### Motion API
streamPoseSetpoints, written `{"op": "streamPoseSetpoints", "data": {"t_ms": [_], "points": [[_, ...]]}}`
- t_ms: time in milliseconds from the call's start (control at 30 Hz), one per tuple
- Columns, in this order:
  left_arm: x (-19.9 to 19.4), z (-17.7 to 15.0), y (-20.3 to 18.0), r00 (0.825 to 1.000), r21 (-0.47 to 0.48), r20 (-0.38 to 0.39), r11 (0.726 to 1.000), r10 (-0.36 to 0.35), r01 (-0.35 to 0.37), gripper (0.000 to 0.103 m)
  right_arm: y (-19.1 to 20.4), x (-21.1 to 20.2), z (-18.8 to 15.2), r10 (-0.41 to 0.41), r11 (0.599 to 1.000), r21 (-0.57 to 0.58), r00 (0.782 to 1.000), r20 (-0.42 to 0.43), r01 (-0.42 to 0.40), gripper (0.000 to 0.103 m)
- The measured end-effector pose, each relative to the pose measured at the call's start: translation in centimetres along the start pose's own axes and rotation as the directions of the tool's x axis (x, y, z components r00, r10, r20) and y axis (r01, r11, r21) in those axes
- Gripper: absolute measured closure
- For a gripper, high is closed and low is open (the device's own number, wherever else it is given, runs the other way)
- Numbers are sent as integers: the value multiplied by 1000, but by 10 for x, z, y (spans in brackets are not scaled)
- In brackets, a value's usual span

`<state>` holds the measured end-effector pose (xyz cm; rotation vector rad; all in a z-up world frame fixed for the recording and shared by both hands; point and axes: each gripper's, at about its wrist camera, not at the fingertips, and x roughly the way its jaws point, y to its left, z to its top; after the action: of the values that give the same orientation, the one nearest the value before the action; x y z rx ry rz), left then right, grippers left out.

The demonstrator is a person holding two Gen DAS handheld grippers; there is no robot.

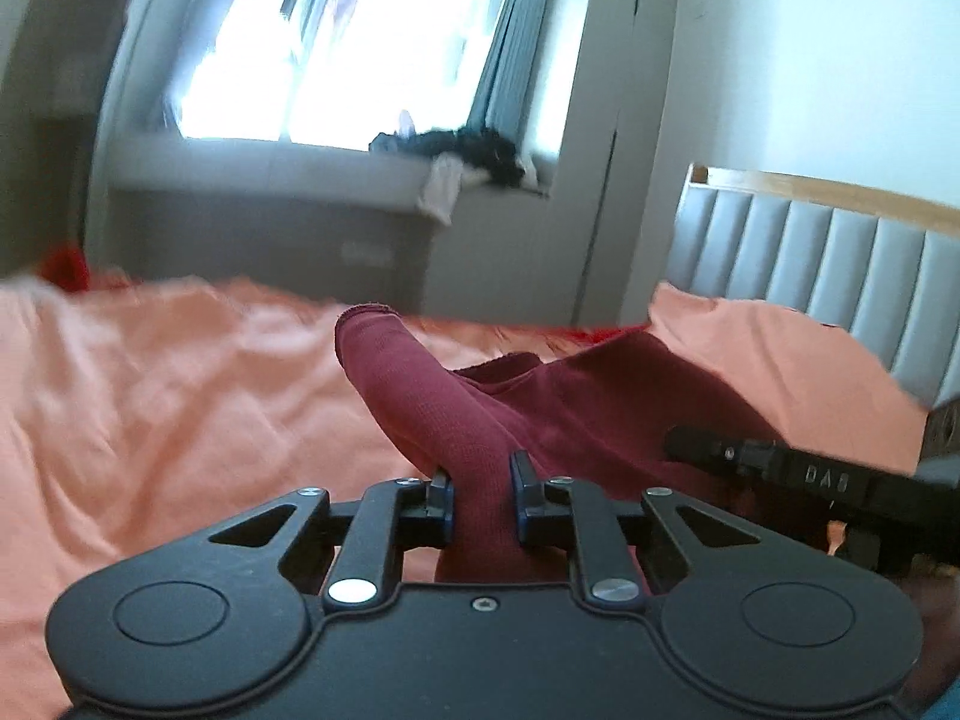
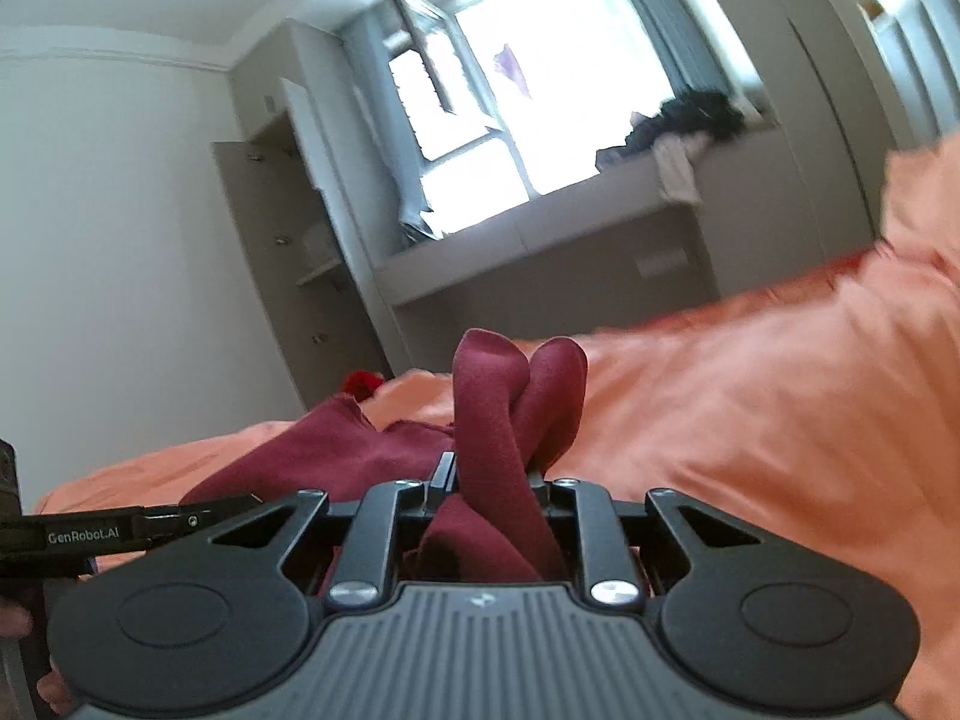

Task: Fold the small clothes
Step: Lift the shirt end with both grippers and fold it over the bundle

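A small maroon garment (image 1: 576, 408) lies on an orange bed sheet (image 1: 180, 396). My left gripper (image 1: 480, 483) is shut on a bunched edge of it, and a roll of cloth sticks up past the fingers. My right gripper (image 2: 489, 474) is shut on another edge of the maroon garment (image 2: 492, 414), with two lobes of cloth standing up between the fingers. The rest of the garment sags between the two grippers. The right gripper's body shows in the left wrist view (image 1: 810, 474), and the left gripper's body shows in the right wrist view (image 2: 120, 531).
A grey padded headboard (image 1: 840, 264) stands at the right of the bed. A window sill bench with dark clothes (image 1: 474, 150) runs under the bright window. Grey cabinets (image 2: 288, 252) stand at the left. Something red (image 2: 362, 384) lies at the bed's far edge.
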<state>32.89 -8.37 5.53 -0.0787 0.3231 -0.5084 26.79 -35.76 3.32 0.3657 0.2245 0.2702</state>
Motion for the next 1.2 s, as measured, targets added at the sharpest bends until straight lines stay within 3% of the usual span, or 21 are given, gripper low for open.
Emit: {"op": "streamPoseSetpoints", "data": {"t_ms": [233,500,833,1100,1200], "points": [[-6,8,28,991,39,71,992,117,-120,84,31,54,10,65,998,-28,997,30,-64,82],[24,-8,36,977,54,-56,978,205,-202,82,32,102,-4,14,999,-48,998,-69,-17,82],[38,-18,42,948,52,-148,960,281,-276,74,12,113,-15,-28,999,18,989,-145,30,79],[42,-21,48,927,11,-202,947,318,-322,67,6,111,-16,-43,998,46,984,-173,52,60],[42,-22,46,921,18,-205,942,332,-336,61,4,108,-16,-50,997,51,983,-179,60,47]]}}
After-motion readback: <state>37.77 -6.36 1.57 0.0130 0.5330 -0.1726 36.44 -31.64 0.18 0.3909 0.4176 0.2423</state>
